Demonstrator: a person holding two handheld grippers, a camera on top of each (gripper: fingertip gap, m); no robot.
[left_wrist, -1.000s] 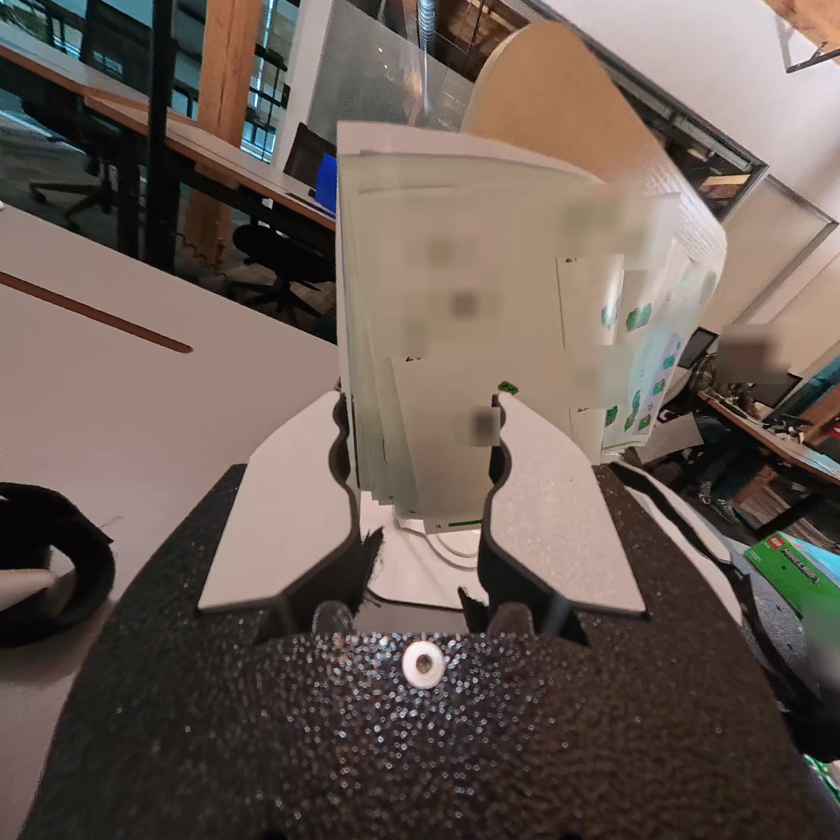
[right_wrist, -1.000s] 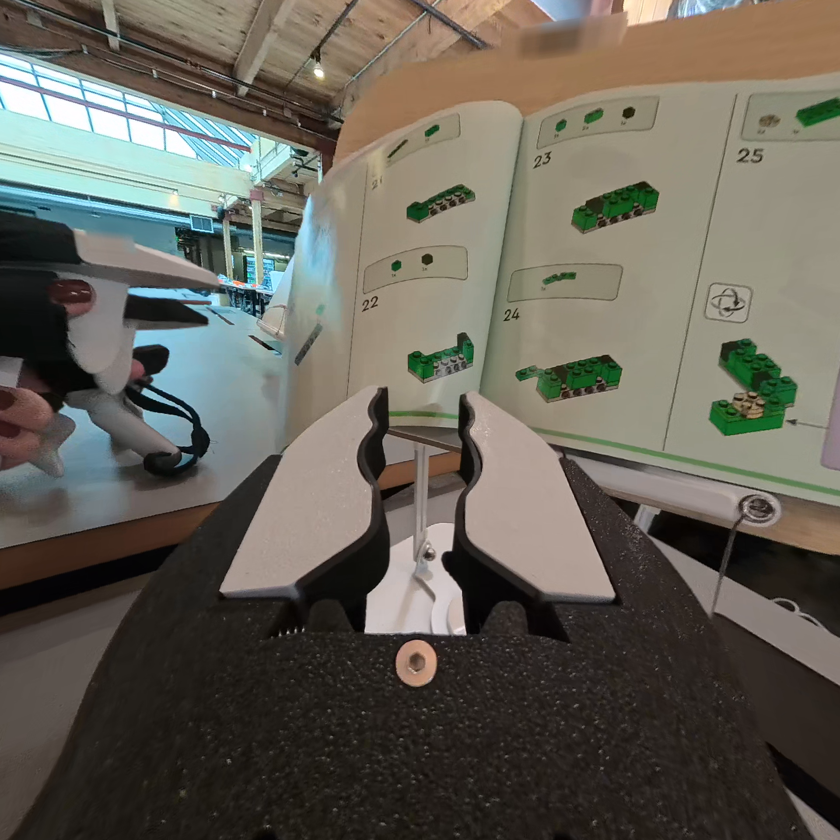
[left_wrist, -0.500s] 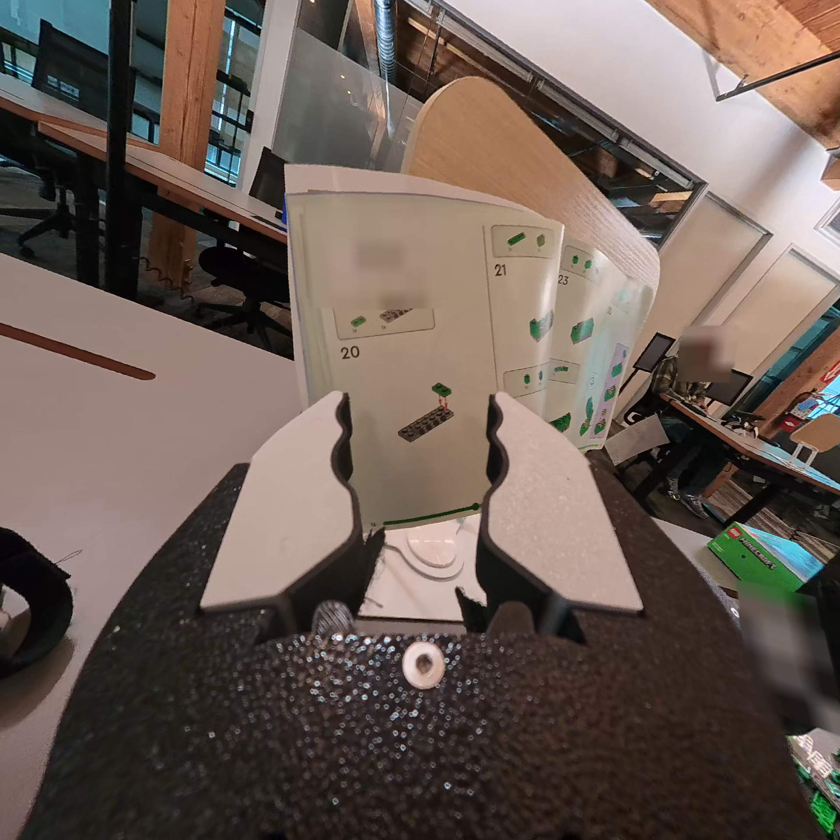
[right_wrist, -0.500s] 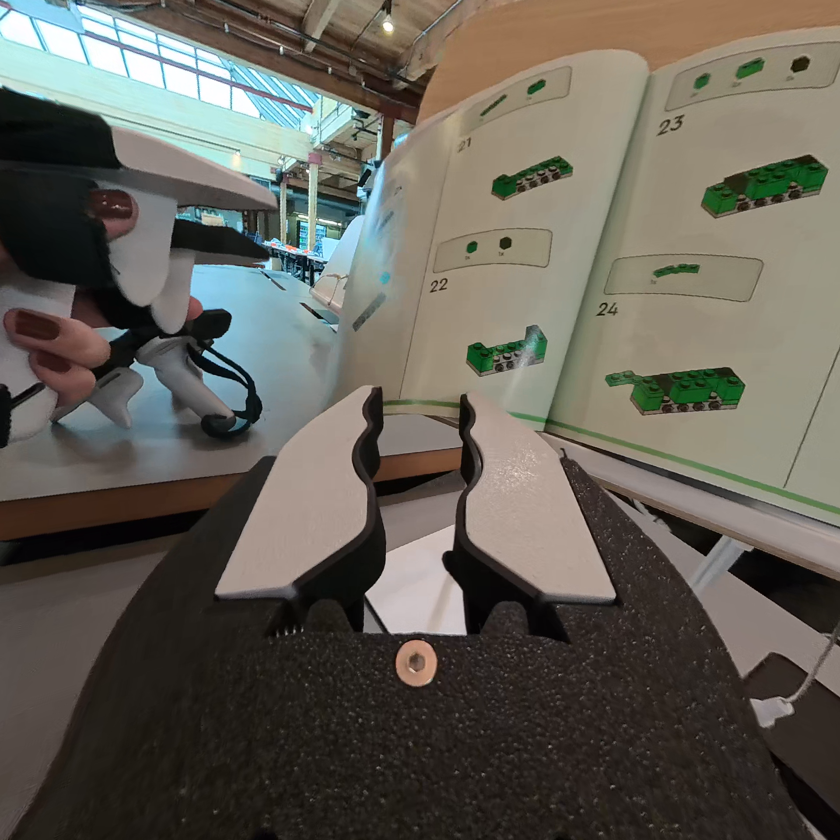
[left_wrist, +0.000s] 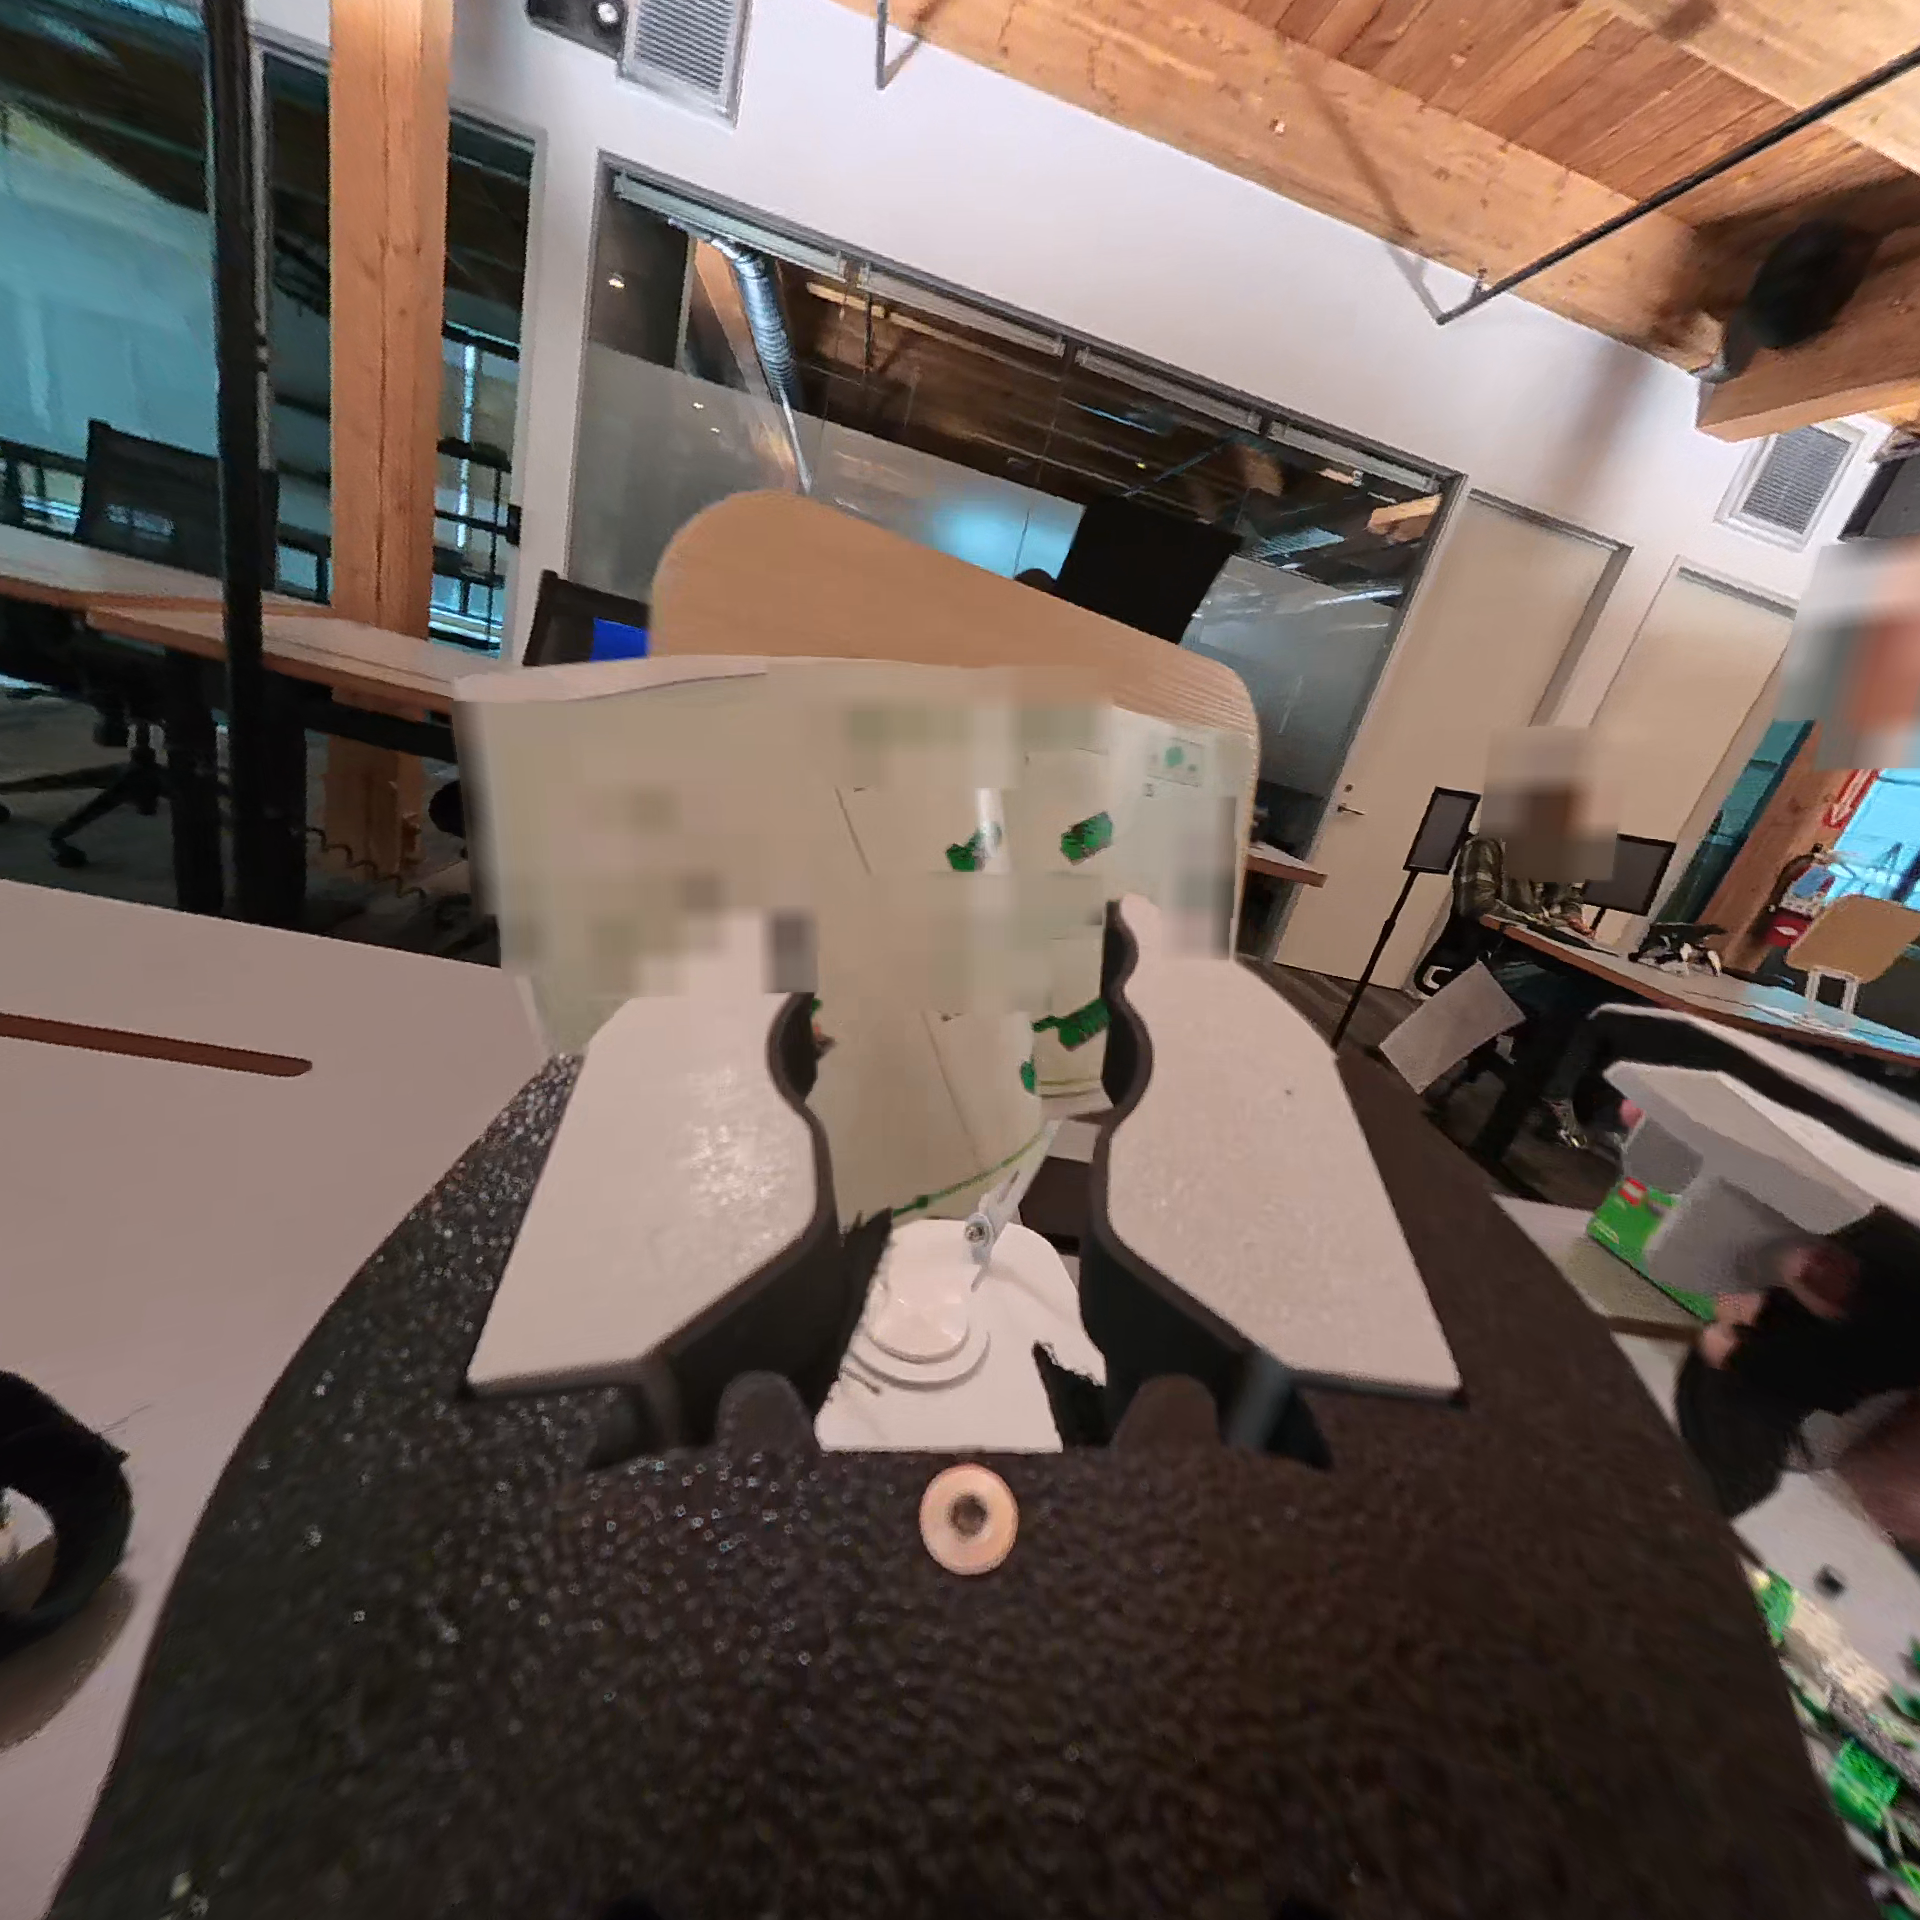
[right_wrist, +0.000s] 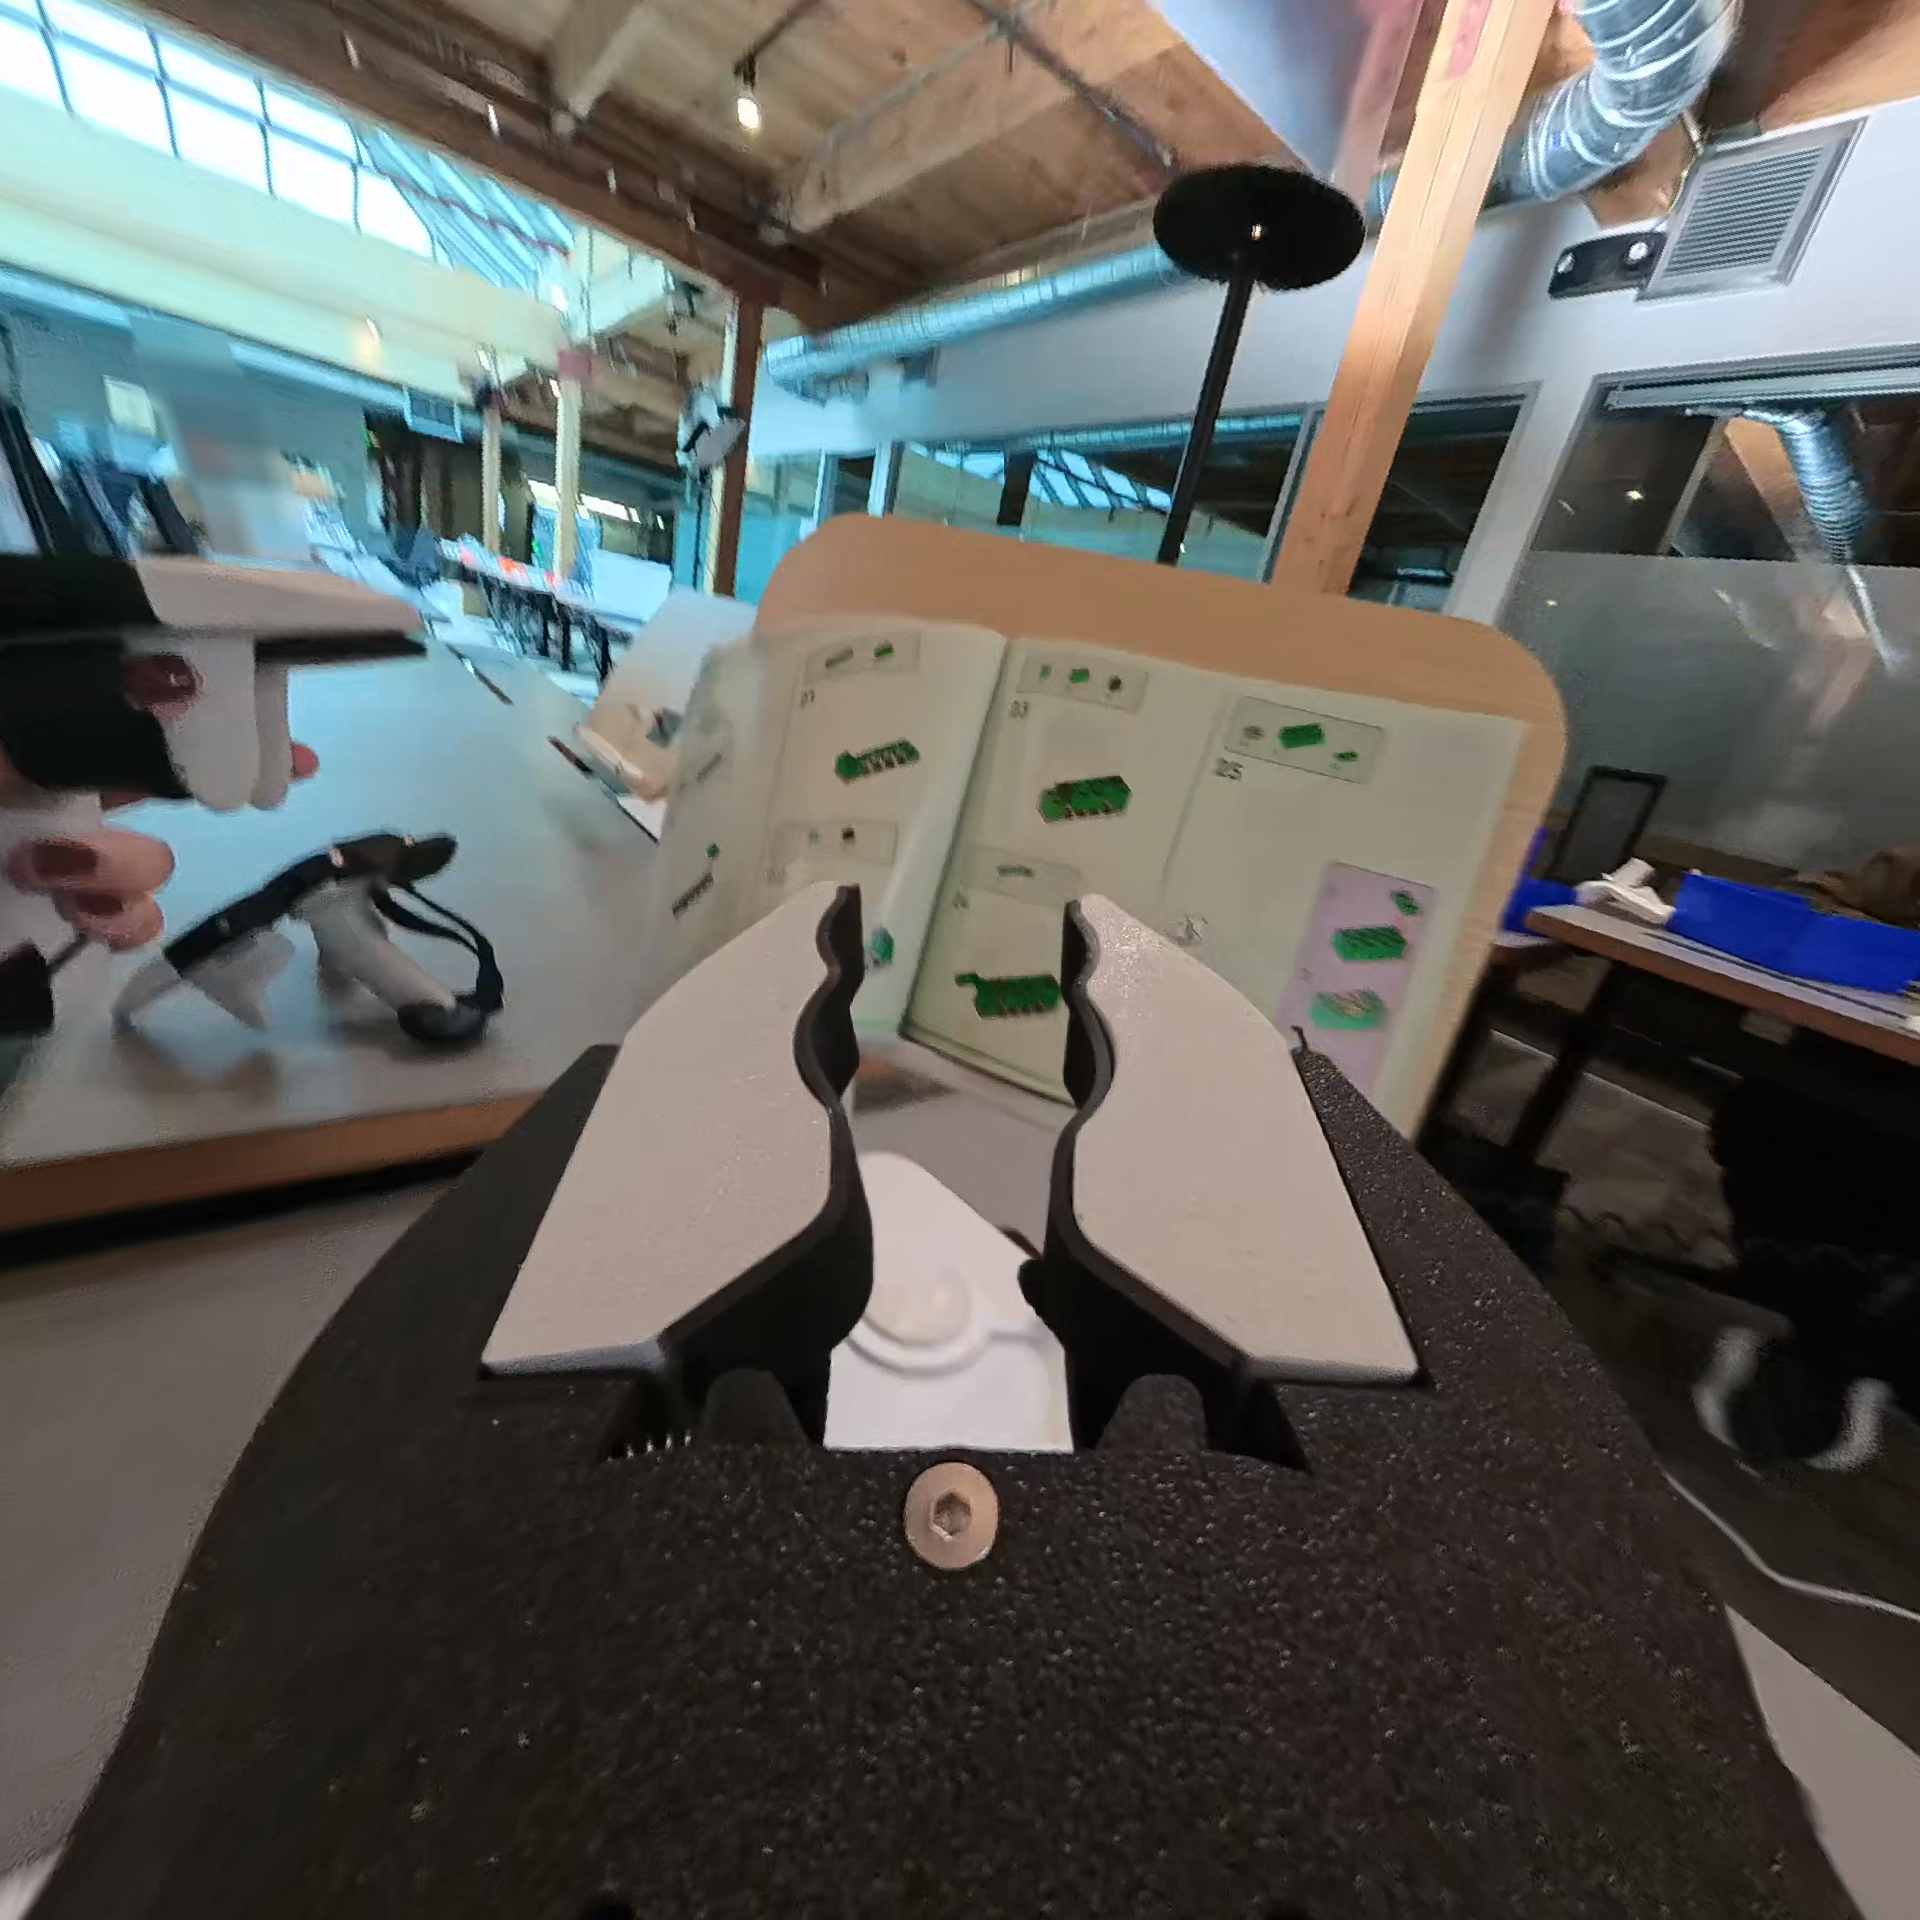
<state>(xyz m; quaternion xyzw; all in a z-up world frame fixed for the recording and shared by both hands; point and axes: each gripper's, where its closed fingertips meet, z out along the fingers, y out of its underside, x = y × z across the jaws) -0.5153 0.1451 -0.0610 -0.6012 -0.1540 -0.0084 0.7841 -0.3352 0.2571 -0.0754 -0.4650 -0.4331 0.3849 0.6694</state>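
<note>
An open instruction booklet (right_wrist: 1091, 810) with pictures of green bricks leans on a wooden stand board (right_wrist: 1143, 582) on a white base (right_wrist: 935, 1320). My right gripper (right_wrist: 961, 904) is open and empty, held back from the booklet's lower edge. My left gripper (left_wrist: 961, 997) is open and empty. It faces the booklet (left_wrist: 727, 831) from its left side, with loose pages standing beyond the fingers. A hand holds the left gripper at the left of the right wrist view (right_wrist: 208, 665). The right gripper shows at the right of the left wrist view (left_wrist: 1745, 1174).
A white and black handle with a strap (right_wrist: 343, 935) lies on the white table (left_wrist: 208, 1143). A green box (left_wrist: 1631, 1236) and loose green bricks (left_wrist: 1860, 1766) lie at the right. A black strap (left_wrist: 52, 1558) lies at the left. People sit at far desks. My left tips are roughly 30 cm from the black strap (left_wrist: 52, 1558). Look for it in the right wrist view (right_wrist: 472, 1030) too.
Both grippers have drawn back from the booklet, which now looks smaller and farther off. The left gripper's fingers no longer reach around the pages. Both stay open.
</note>
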